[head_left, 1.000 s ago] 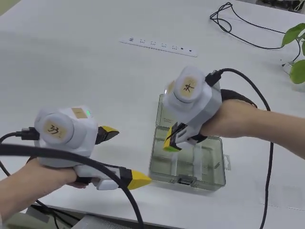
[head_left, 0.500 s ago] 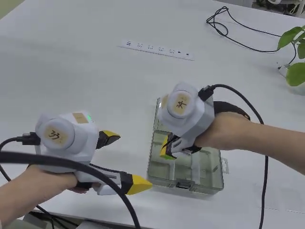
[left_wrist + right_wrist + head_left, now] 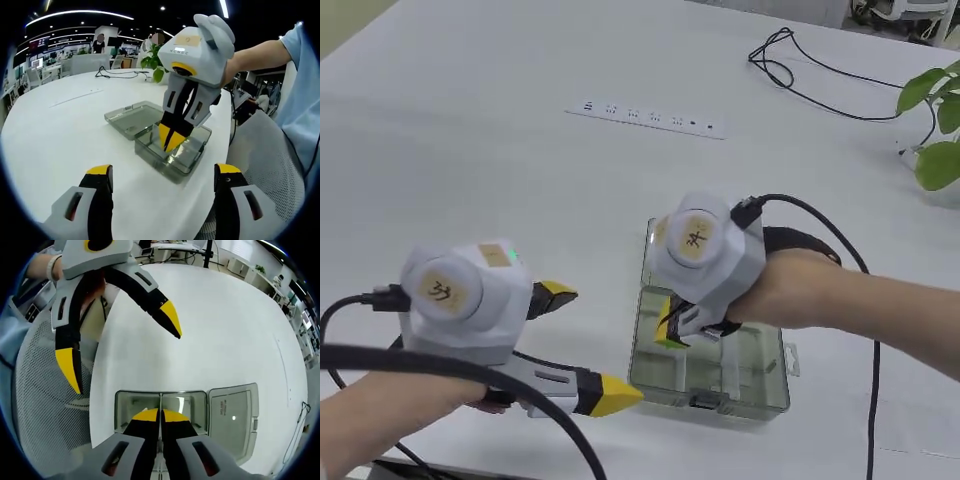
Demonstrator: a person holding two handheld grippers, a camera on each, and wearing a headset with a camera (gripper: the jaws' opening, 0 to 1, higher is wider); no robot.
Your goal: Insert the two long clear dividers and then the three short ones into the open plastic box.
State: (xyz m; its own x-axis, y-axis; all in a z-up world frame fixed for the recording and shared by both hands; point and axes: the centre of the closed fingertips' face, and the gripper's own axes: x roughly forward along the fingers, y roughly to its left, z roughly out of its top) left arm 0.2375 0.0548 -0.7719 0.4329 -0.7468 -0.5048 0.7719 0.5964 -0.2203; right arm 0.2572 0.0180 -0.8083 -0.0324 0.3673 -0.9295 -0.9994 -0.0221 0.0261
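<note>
Head view, with both gripper views. The open plastic box (image 3: 718, 404) sits on the white table (image 3: 490, 190) in front of me, its clear lid (image 3: 233, 418) folded flat on the table behind it. My right gripper (image 3: 670, 335) is angled down into the left part of the box. Its yellow-tipped jaws are pressed together with no gap between them. In the right gripper view a thin clear divider (image 3: 160, 403) stands on edge inside the box, running from the jaw tips to the far wall. Whether the jaws pinch it I cannot tell. Further clear dividers show as faint lines across the box in the head view, though their number is unclear. My left gripper (image 3: 582, 345) is held over the table just to the left of the box, touching nothing, with its jaws spread wide apart and nothing between them. A white power strip (image 3: 645, 117) lies well beyond the box. A black cable (image 3: 800, 75) and a green plant (image 3: 935, 120) are near the far right edge.
</note>
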